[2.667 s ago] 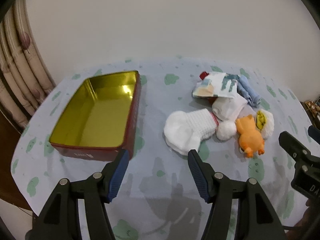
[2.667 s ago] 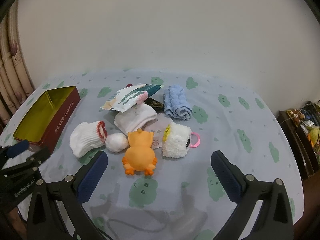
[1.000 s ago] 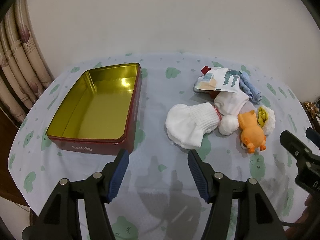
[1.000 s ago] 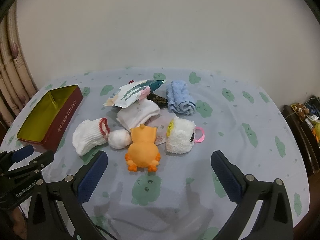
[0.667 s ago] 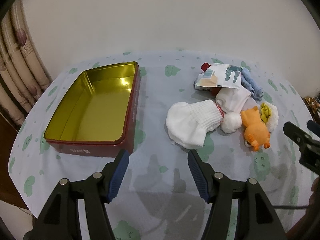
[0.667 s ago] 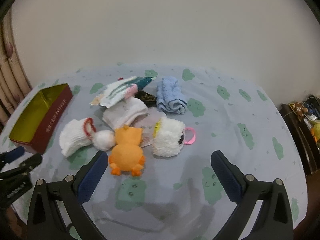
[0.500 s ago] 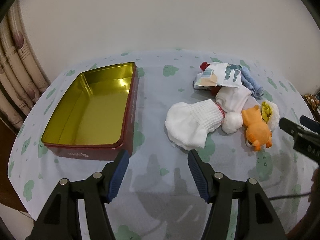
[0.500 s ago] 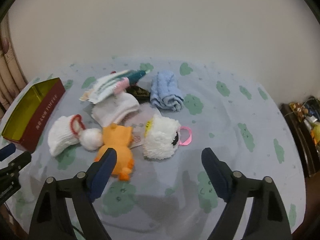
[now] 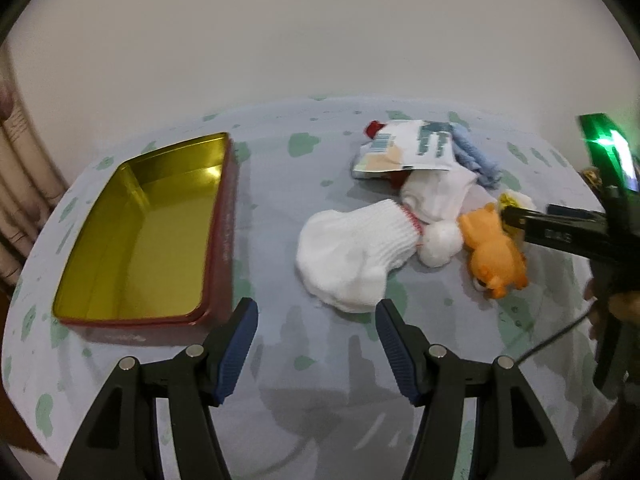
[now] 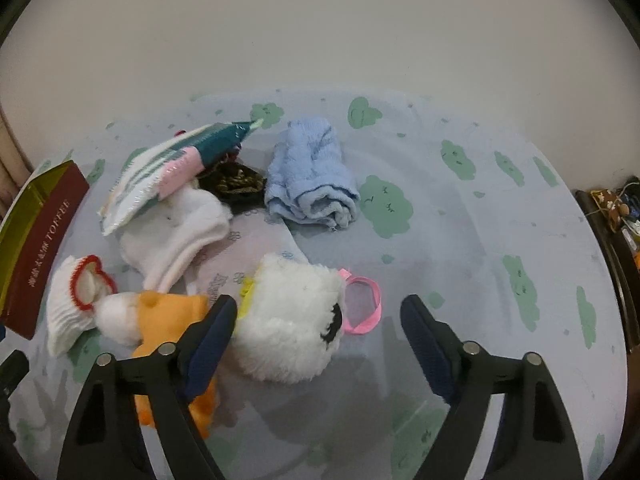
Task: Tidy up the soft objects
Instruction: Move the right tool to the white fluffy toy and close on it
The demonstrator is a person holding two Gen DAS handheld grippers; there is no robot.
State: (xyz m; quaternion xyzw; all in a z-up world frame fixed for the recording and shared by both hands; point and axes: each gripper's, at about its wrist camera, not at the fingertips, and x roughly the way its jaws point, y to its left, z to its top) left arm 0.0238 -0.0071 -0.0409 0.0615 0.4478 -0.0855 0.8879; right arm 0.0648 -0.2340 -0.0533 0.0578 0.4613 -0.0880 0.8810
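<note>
the right gripper (image 10: 318,316), jaws just narrowing yet gripping nothing, straddles the fluffy white toy (image 10: 290,320) (orange toy (image 10: 168,312) beside its left finger), while the left gripper (image 9: 316,320) hangs part-open and empty.

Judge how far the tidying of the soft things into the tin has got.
Done: nothing; the tin is empty. In hand: the right gripper, jaws just closing, is around the fluffy white toy, not yet gripping. The left gripper is open and empty. Left: the white sock, orange toy, blue towel and the rest.
</note>
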